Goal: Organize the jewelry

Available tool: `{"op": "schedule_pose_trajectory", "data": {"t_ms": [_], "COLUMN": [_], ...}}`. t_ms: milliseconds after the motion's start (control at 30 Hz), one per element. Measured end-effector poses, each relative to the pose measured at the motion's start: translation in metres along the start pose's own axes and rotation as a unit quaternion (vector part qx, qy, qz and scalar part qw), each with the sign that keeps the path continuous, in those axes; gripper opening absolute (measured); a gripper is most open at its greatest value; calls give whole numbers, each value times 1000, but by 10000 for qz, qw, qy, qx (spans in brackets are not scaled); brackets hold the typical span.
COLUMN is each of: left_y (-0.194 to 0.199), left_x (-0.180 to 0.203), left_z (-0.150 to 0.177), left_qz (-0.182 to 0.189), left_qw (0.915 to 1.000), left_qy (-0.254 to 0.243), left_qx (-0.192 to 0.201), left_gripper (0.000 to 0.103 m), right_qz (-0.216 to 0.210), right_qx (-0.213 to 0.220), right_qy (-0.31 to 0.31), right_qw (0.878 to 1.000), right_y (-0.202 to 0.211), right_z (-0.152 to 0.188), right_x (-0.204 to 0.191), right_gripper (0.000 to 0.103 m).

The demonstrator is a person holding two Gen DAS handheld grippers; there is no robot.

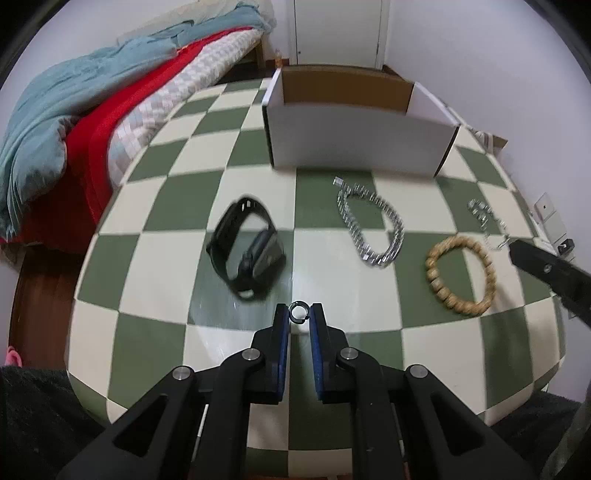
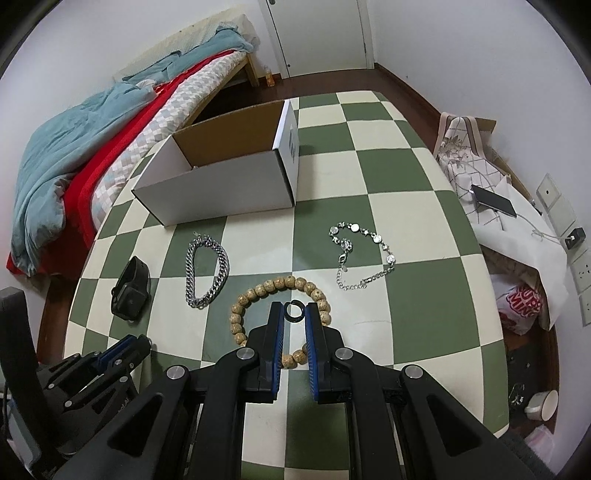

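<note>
On the green-and-cream checked table lie a black smartwatch (image 1: 247,247) (image 2: 131,291), a heavy silver chain (image 1: 369,225) (image 2: 207,271), a wooden bead bracelet (image 1: 460,275) (image 2: 258,295) and a thin silver crystal bracelet (image 1: 487,221) (image 2: 364,254). An open white cardboard box (image 1: 354,144) (image 2: 229,188) stands behind them. My left gripper (image 1: 299,314) hovers near the watch, jaws narrowly apart, empty. My right gripper (image 2: 294,312) hovers over the bead bracelet, jaws narrowly apart, empty. A small ring fixture sits between each gripper's tips.
A bed with blue and red bedding (image 2: 92,122) stands left of the table. A pile with a phone (image 2: 493,201) and bags lies to the right. A white door (image 2: 317,33) is behind.
</note>
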State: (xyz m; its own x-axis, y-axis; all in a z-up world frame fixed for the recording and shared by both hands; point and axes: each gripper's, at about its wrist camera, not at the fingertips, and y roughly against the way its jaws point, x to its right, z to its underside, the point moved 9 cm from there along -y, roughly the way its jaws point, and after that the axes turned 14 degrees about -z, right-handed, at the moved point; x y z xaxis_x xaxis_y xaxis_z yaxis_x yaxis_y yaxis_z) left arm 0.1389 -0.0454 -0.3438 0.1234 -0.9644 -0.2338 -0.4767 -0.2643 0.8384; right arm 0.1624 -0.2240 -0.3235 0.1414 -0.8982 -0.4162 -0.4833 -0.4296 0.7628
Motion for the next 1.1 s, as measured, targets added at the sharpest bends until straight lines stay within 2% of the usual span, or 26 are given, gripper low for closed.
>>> {"op": "schedule_pose_trajectory", "data": {"t_ms": [133,300,433,567,733,900,967,1000,1067,1100], "left_y": [26,53,35,-9,-51,-68,-69,-70,-66,-64], "left_x": [-3,-10,-12,-1,16,28,29,29,26,23], "left_z": [-31,-108,-168,-211,-233,-240,-244,-246,-251,-254], "left_qz": [178,516,762,898,986,1069,996,973,905,874], "left_qw": [9995,9966,9956,9959,9936,9910,9919,9923,9937,9943], "left_qy": [137,369,380,66,-211,-348,-359,-359,-320,-294], "left_qx": [212,533,388,-68,-502,-728,-696,-682,-581,-536], "left_gripper": [9,9,9,9,9,12,13,15,35,62], "right_qz": [-110,-372,-578,-807,-897,-767,-686,-663,-633,-613], "right_qx": [90,312,522,406,-118,-506,-539,-556,-565,-528], "right_qy": [-50,-46,17,-142,-371,-297,-306,-334,-400,-416], "right_qw": [9999,9988,9970,9958,9952,9953,9957,9957,9956,9959], "right_y": [7,17,13,-15,-69,-101,-105,-107,-107,-106], "right_z": [-9,-45,-101,-151,-190,-201,-204,-205,-206,-207], "right_x": [-4,-24,-41,-44,-36,-31,-28,-27,-23,-22], "right_gripper": [12,12,12,12,12,12,13,13,17,20]}}
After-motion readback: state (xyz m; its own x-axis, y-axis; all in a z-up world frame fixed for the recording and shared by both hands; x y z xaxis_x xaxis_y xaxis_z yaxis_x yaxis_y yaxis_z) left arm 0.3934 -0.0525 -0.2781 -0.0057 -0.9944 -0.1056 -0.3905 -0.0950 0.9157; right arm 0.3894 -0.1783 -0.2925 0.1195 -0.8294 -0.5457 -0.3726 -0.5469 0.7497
